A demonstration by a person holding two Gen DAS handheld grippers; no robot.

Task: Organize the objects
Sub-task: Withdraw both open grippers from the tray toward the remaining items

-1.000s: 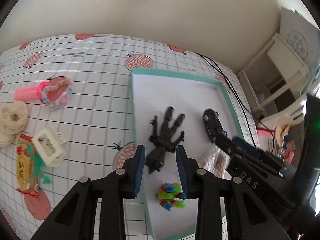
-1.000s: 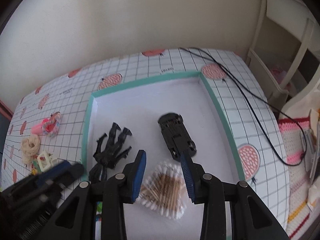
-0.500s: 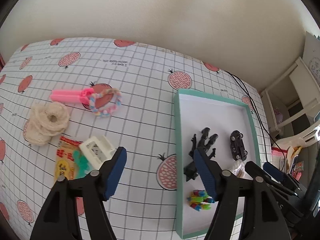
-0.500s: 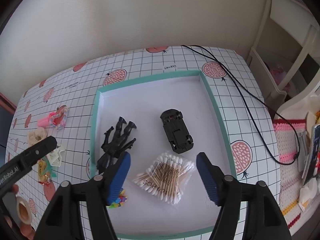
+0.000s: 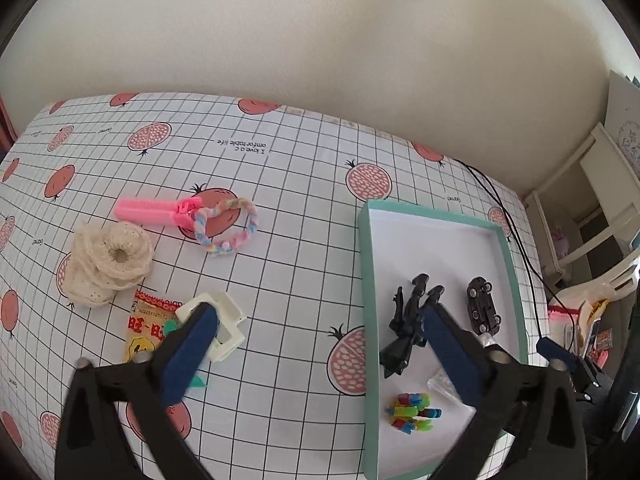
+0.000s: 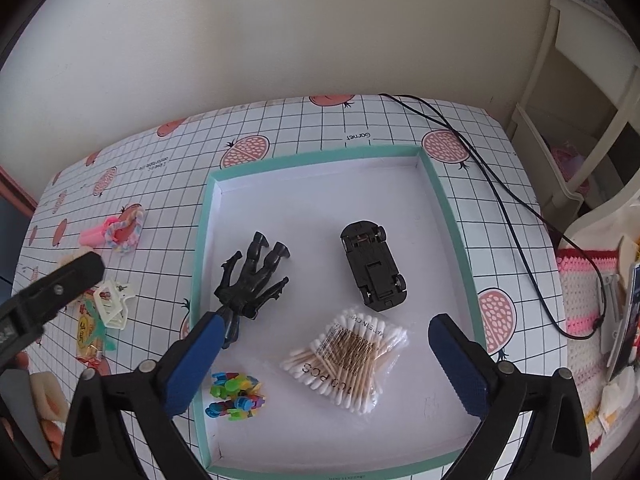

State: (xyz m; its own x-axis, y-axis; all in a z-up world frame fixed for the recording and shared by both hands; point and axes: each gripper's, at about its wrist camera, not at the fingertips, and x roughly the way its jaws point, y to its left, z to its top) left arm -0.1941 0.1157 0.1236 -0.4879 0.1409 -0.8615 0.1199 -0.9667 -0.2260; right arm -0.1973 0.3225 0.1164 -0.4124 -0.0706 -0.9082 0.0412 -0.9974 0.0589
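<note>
- The left gripper (image 5: 316,332) hangs over the counter (image 5: 304,208) with its jaws opening, spread wide and nothing between the pads.
- Just behind its left finger lies a white clip (image 5: 224,322), resting partly on a snack packet (image 5: 150,326).
- Farther ahead to the left sit a cream crochet flower (image 5: 110,262), a pink comb (image 5: 154,212) and a pastel braided ring (image 5: 230,228); comb and ring touch.
- Its right finger reaches over the tray (image 5: 367,280), in front of a black figure (image 5: 406,328); a black toy car (image 5: 482,310) lies just right of that finger.
- The right gripper (image 6: 324,354) hangs above the tray (image 6: 202,232), jaws opening, gripping nothing.
- A bag of cotton swabs (image 6: 352,356) lies on the tray floor between and below its fingers, untouched.
- The figure (image 6: 252,280) lies ahead of the left finger, its lower end hidden behind that fingertip.
- The car (image 6: 374,266) lies upside down ahead, just past the swabs.
- Colourful blocks (image 6: 236,394) sit right beside the left finger, near the tray's left wall.
- A black cable (image 6: 516,232) runs across the counter to the right of the tray.
</note>
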